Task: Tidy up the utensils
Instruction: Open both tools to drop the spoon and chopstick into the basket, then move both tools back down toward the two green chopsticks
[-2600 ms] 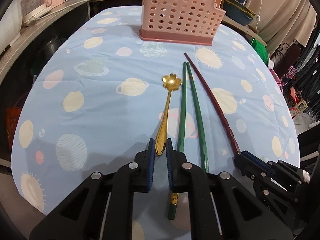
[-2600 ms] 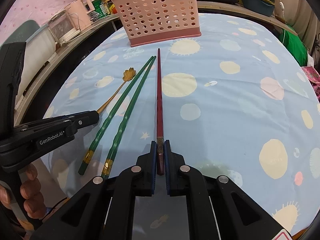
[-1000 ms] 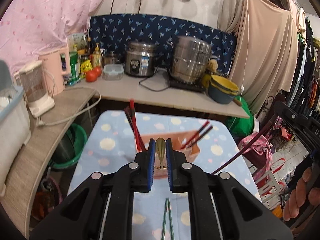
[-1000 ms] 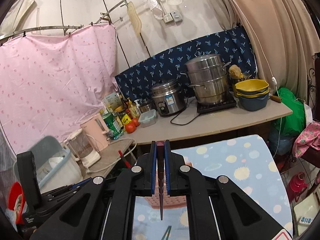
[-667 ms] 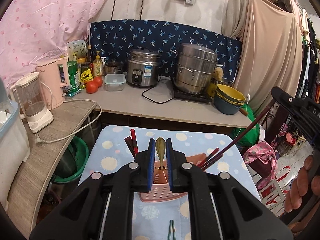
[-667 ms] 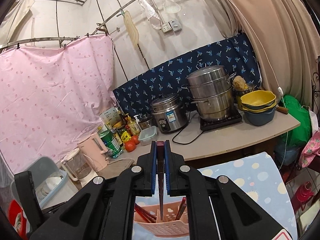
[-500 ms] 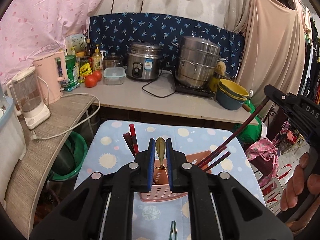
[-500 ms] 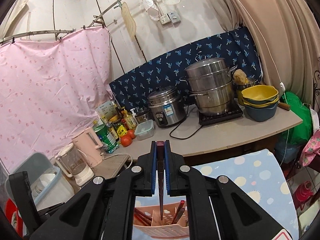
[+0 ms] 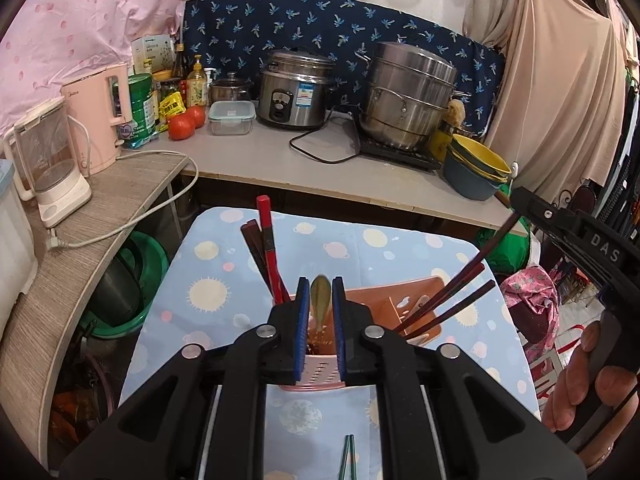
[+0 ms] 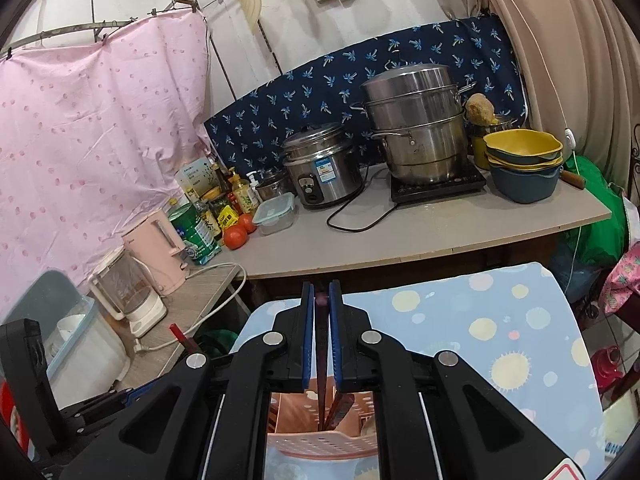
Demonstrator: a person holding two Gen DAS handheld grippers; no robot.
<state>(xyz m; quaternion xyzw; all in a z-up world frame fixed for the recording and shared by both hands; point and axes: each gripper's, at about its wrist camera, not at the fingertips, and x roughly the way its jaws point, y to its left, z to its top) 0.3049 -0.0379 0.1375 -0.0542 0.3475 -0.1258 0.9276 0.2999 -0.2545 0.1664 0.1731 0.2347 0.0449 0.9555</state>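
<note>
A pink perforated basket (image 9: 416,300) stands on the blue planet-print table (image 9: 208,264). My left gripper (image 9: 320,292) is above the basket's near left side, shut on the gold spoon (image 9: 320,304), which hangs down into it. In the right wrist view my right gripper (image 10: 321,296) is over the basket (image 10: 320,444) and its jaws are opening. The dark red chopstick (image 10: 321,352) stands between the pads with a slit on each side, its tip inside the basket. Red chopsticks (image 9: 268,256) and dark chopsticks (image 9: 452,300) stand in the basket. A green chopstick pair (image 9: 347,456) lies on the table.
A person's hand (image 9: 580,380) holds the right gripper's body at the right edge. Behind the table runs a counter (image 9: 280,160) with a rice cooker (image 9: 296,92), a steel steamer (image 9: 408,96), stacked bowls (image 9: 476,172), tomatoes and a pink kettle (image 9: 100,116). A blender (image 9: 52,164) stands on the left shelf.
Both grippers have come forward and down over the basket. The right pads have parted a little and the dark red chopstick has slid down between them. The spoon stays gripped.
</note>
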